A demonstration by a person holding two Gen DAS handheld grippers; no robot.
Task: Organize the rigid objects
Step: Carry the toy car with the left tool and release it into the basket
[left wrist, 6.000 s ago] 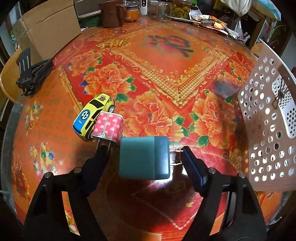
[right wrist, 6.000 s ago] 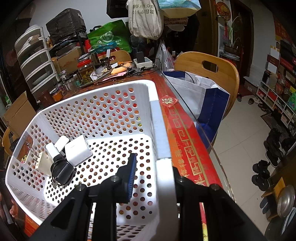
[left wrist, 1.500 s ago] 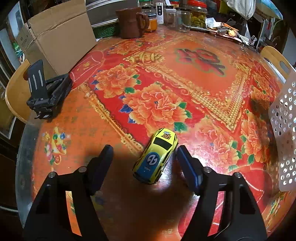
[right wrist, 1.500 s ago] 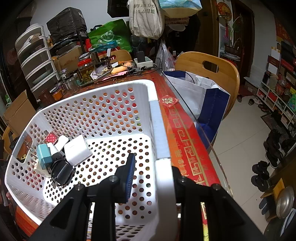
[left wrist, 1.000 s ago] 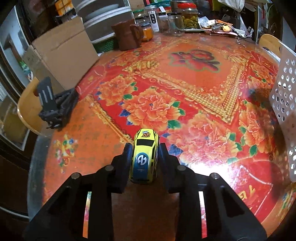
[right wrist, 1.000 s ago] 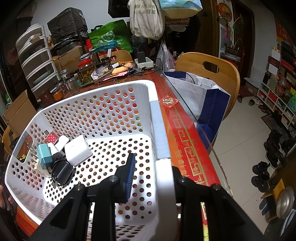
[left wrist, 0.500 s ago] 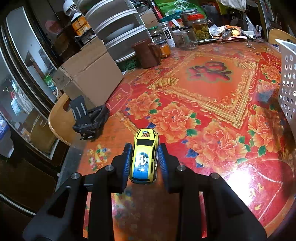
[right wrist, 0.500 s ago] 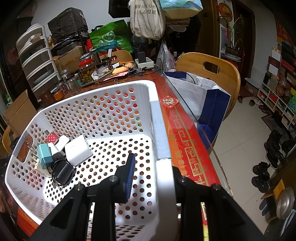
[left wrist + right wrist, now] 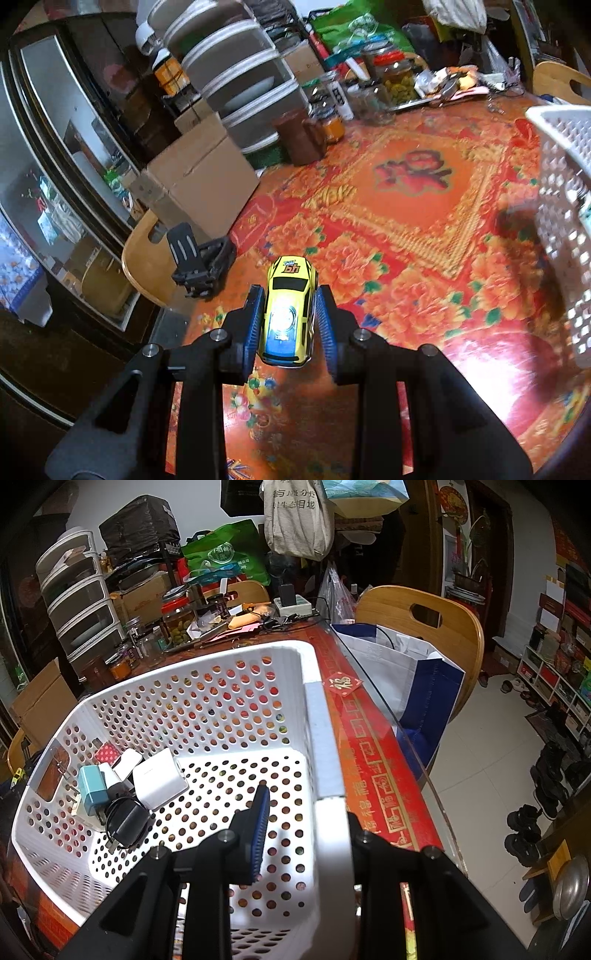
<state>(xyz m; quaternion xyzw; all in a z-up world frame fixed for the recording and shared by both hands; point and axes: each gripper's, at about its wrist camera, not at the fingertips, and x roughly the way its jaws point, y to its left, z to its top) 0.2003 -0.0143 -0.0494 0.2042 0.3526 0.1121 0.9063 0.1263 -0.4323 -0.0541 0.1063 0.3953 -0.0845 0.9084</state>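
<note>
In the left wrist view, the left tongs (image 9: 289,325) clamp one yellow-and-blue toy car (image 9: 289,314) above the red floral bench (image 9: 424,229); it probably goes into the basket next. In the right wrist view, the right tongs (image 9: 306,834) pinch the white perforated plastic basket (image 9: 321,760) wall; roughly five small chargers (image 9: 122,782) lie inside.

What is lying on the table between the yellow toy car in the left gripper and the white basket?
Nothing: in the left wrist view, only bare flowered tablecloth separates the yellow toy car from the white basket.
</note>
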